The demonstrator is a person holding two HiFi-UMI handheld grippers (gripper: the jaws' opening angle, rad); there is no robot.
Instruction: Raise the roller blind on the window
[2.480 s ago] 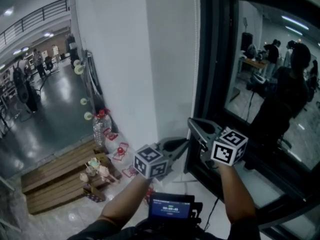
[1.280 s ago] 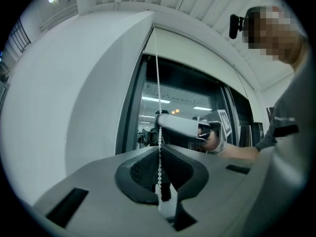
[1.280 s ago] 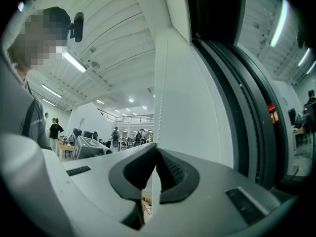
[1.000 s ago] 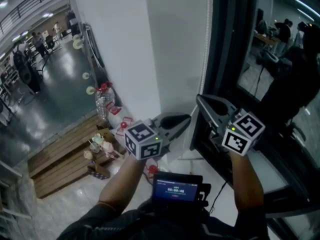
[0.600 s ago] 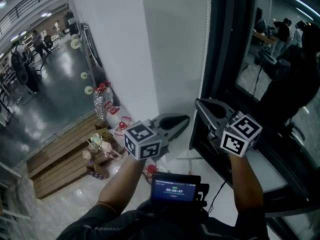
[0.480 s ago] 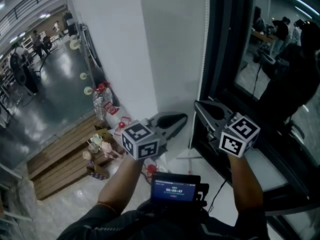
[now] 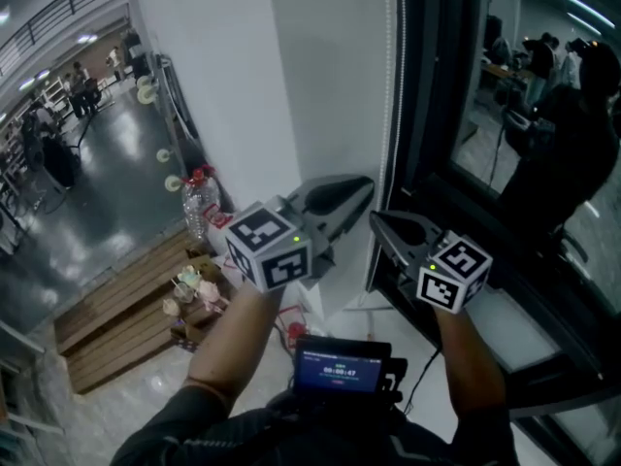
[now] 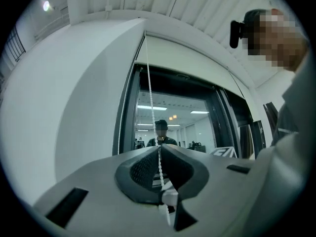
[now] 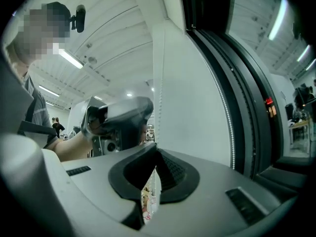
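Note:
A white bead chain [image 7: 393, 85] hangs down the edge of the dark window frame [image 7: 432, 115]. My left gripper [image 7: 367, 184] points at it, higher than the right gripper [image 7: 375, 219], which sits just below and to the right. In the left gripper view the chain [image 8: 149, 83] drops straight between the jaws, and the left gripper [image 8: 159, 149] is shut on it. The right gripper view shows a strand [image 9: 157, 83] running down into the tips of the right gripper [image 9: 155, 149], which is shut on it. A second strand [image 9: 228, 127] hangs free by the frame. I cannot pick out the blind itself.
A white wall [image 7: 291, 85] stands left of the window. Below lie wooden pallets [image 7: 116, 328] with small items and a large water bottle [image 7: 197, 216]. A small screen [image 7: 342, 372] sits at the person's chest. People stand far off in the hall.
The left gripper has risen along the chain and now sits above the right gripper. The right gripper has sunk a little. Both sets of jaws look the same as before.

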